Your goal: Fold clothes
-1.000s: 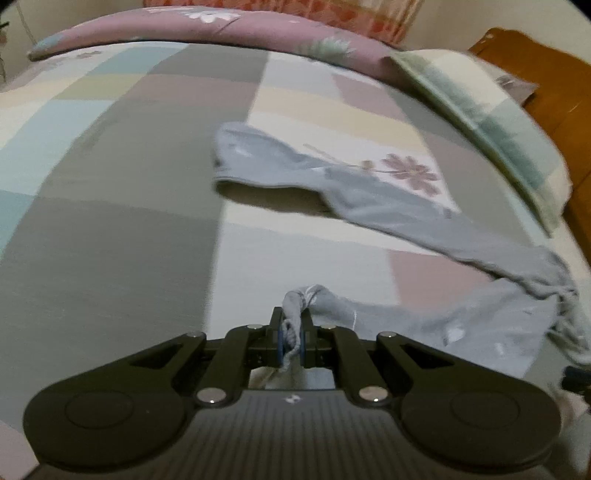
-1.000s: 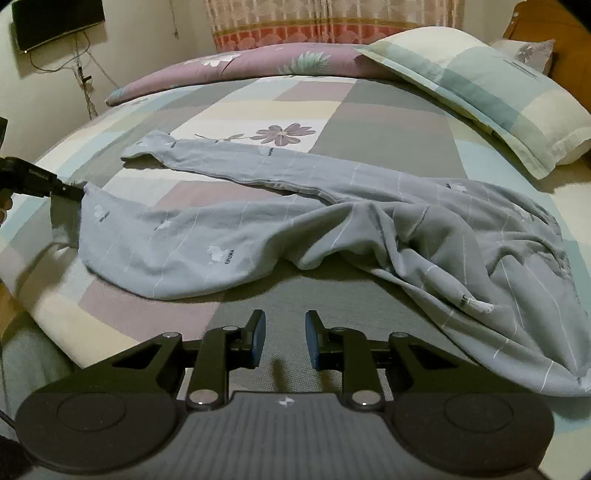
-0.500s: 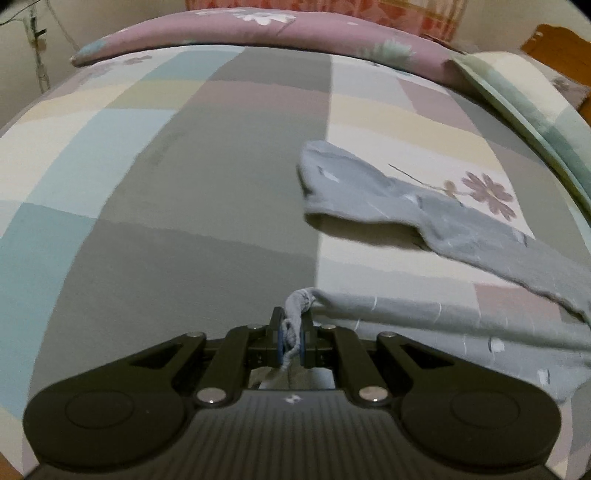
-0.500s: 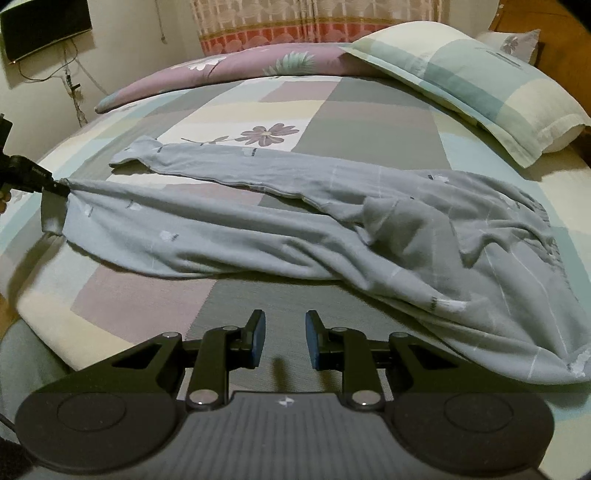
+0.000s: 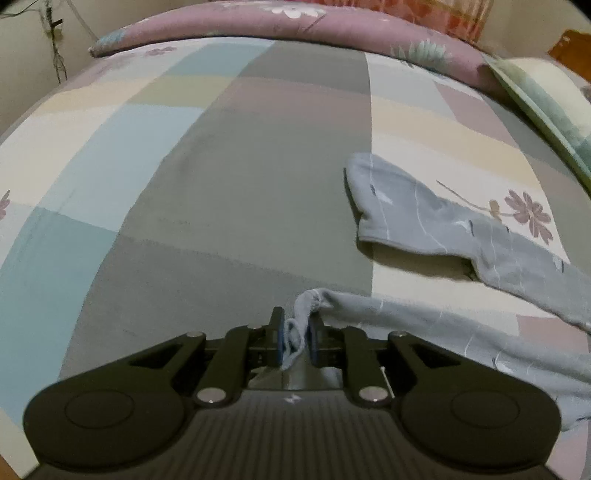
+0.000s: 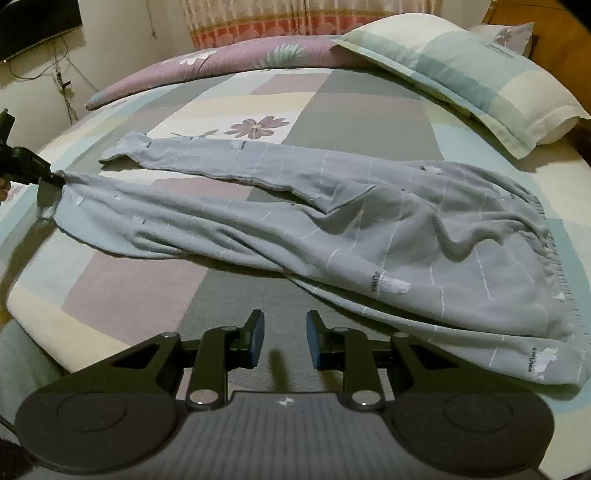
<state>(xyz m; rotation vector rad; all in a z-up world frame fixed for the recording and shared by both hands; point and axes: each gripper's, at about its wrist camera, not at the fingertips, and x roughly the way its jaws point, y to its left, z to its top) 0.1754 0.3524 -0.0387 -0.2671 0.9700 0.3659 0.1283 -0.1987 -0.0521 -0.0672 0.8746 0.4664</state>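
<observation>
Grey trousers, one cuff between my opening left gripper, pads parting. Right gripper half-open, empty. I'd release only once the leg lies flat.

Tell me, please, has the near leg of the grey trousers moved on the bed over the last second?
Yes. The near trouser leg has been drawn out straight toward the bed's left edge, away from the pillow.

Patchwork bedsheet in grey, cream, pale blue and mauve blocks with a purple flower print, mauve floral quilt rolled along the far edge, checked green-and-cream pillow overlapping its end, patterned curtain behind, dark screen on the wall
</observation>
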